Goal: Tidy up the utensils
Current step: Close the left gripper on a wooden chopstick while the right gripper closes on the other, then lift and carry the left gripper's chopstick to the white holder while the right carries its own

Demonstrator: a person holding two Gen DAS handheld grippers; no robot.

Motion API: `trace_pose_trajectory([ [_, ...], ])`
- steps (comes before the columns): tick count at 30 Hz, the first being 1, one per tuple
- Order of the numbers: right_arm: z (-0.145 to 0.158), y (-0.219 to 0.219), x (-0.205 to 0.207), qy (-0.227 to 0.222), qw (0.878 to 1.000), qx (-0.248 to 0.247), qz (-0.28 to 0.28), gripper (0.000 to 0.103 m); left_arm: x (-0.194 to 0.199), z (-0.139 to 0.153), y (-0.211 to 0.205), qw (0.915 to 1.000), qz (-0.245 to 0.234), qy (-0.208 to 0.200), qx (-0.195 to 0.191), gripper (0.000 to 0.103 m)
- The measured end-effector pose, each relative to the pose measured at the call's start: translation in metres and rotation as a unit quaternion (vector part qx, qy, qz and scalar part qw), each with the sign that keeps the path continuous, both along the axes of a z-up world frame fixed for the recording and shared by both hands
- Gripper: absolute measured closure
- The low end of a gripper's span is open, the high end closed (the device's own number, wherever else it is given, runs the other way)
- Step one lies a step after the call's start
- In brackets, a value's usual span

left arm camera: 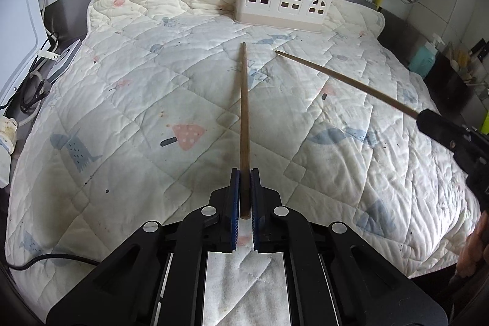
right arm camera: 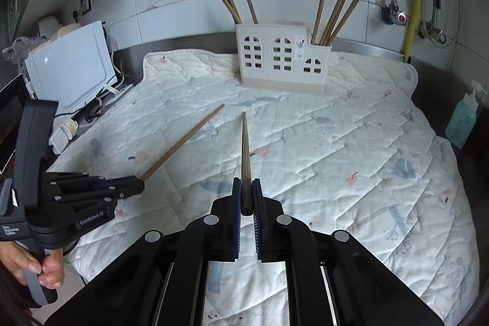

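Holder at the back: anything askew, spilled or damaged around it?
Nothing broken or spilled. The holder stands upright on the quilted mat. Its chopsticks lean unevenly: the left group tilts left, the right group fans right. The mat shows small dark specks and faint stains.

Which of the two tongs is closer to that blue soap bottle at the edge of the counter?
Right. The right tongs, gripping a chopstick, are on the bottle's side of the quilt; the left tongs, also gripping a chopstick, are on the far side.
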State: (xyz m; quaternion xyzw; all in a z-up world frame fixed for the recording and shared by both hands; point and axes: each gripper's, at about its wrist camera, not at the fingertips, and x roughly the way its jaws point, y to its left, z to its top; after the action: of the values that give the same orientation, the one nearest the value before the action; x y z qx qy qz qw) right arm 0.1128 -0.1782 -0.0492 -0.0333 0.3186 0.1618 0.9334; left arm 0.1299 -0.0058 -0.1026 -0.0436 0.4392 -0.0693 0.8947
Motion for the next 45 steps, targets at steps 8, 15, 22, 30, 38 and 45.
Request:
trace_pose_trajectory([
  [8, 0.040, -0.005, 0.002, -0.042, 0.999, 0.016, 0.004, 0.096, -0.002, 0.015, 0.000, 0.9997, -0.003, -0.024, -0.009, 0.098],
  [15, 0.075, -0.010, 0.019, -0.063, 0.998, 0.027, 0.013, 0.096, 0.007, 0.057, -0.001, 0.9971, -0.018, -0.072, -0.016, 0.098],
  [22, 0.104, -0.009, 0.037, -0.079, 0.996, 0.020, 0.024, 0.096, 0.026, 0.094, -0.002, 0.9937, -0.035, -0.106, -0.015, 0.098],
  [30, 0.141, -0.017, 0.067, -0.097, 0.995, 0.025, 0.025, 0.096, 0.060, 0.131, -0.008, 0.9892, -0.062, -0.132, -0.010, 0.098],
  [38, 0.185, -0.024, 0.100, -0.123, 0.992, 0.033, 0.013, 0.096, 0.101, 0.172, -0.024, 0.9827, -0.084, -0.165, 0.001, 0.098],
  [45, 0.210, -0.025, 0.122, -0.144, 0.989, 0.018, 0.001, 0.096, 0.132, 0.212, -0.033, 0.9774, -0.094, -0.189, -0.015, 0.098],
])
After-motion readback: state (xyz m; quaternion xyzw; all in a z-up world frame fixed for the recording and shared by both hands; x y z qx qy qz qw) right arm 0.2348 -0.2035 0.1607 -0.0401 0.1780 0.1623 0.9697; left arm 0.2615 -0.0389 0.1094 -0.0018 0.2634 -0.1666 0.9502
